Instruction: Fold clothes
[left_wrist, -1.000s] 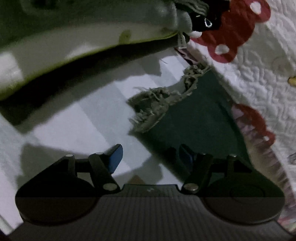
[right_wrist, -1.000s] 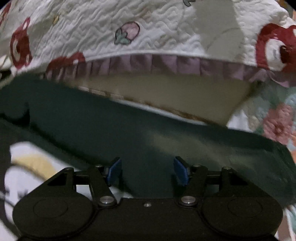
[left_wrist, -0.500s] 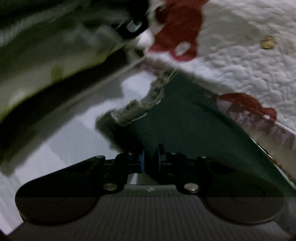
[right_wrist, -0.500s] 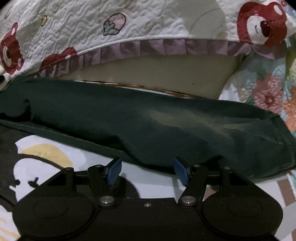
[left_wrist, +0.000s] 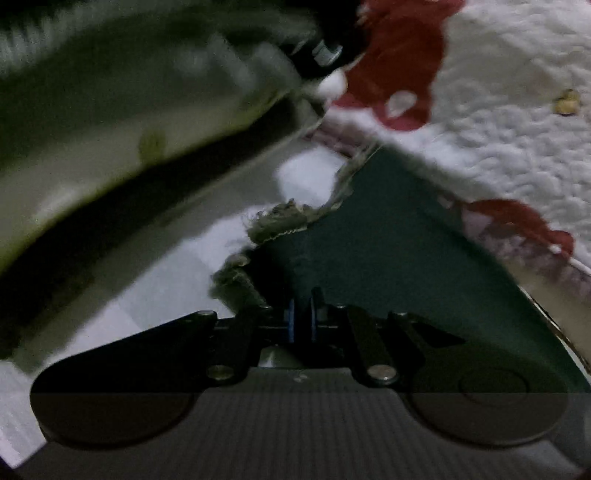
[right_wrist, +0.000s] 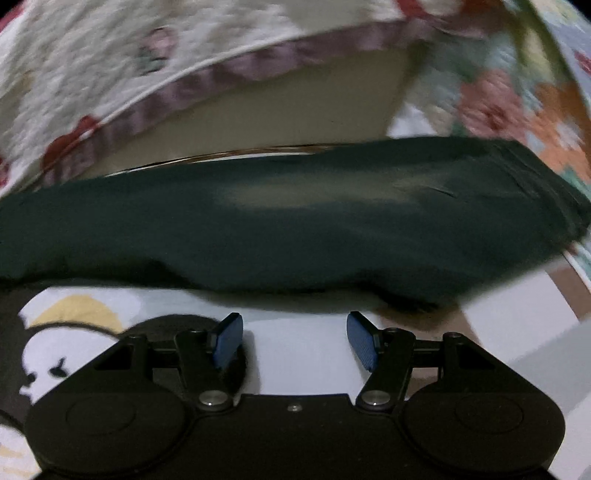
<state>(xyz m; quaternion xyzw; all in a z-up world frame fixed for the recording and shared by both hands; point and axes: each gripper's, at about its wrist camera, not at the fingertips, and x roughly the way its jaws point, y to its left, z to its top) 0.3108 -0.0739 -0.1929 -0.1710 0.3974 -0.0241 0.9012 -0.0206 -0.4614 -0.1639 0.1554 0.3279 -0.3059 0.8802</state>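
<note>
A dark green garment (left_wrist: 391, 258) with a frayed grey hem (left_wrist: 280, 221) lies on a pale printed sheet (left_wrist: 177, 284). My left gripper (left_wrist: 301, 321) has its blue pads nearly together, shut on the garment's edge just beside the frayed hem. In the right wrist view the same dark green garment (right_wrist: 295, 221) stretches across as a long folded band. My right gripper (right_wrist: 291, 339) hovers over the cartoon-printed sheet (right_wrist: 306, 365) just in front of the garment's near edge, open, with nothing between its fingers.
A quilted white cover with red bears (left_wrist: 498, 122) and a purple frill (right_wrist: 221, 77) lies behind the garment. A floral fabric (right_wrist: 498, 107) sits at the right. A pale, yellow-edged cloth pile (left_wrist: 110, 122) with a dark item and metal stud (left_wrist: 325, 55) lies at the left.
My left gripper has shut on the green garment's edge by the frayed hem and rolled. My right gripper has drawn back from over the garment to the sheet in front of it, staying open.
</note>
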